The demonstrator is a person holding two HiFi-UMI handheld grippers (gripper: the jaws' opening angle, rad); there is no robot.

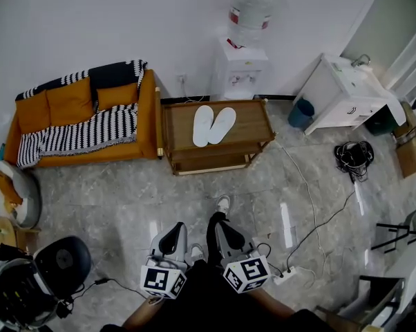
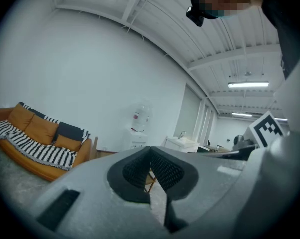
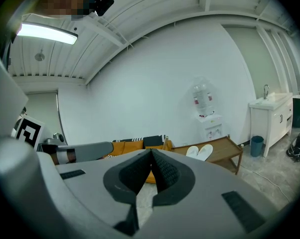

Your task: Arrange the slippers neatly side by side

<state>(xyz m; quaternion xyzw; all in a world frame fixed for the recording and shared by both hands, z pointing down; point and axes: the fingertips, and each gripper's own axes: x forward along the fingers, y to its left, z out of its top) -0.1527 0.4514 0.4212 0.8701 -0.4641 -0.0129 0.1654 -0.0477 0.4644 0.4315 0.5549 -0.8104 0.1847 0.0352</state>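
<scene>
Surfaces around the wooden table (image 1: 249, 120): mostly matt, floor glossy.
Table: brown wood, smooth, low sheen. On it, slippers (image 1: 213, 125): white, soft matt cloth. Left of it, sofa (image 1: 148, 116): orange woven cloth; throw (image 1: 90, 133): black-and-white striped fabric. Behind it, dispenser (image 1: 240, 71): smooth white plastic; bottle (image 1: 249, 9): clear plastic. In front of it, floor (image 1: 111, 199): grey marble-look tile, polished, showing glare streaks.

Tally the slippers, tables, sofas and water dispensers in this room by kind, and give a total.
White flat slippers: 2
Low wooden slatted table: 1
Orange sofa with striped throw: 1
White water dispenser with bottle: 1
Total: 5
</scene>
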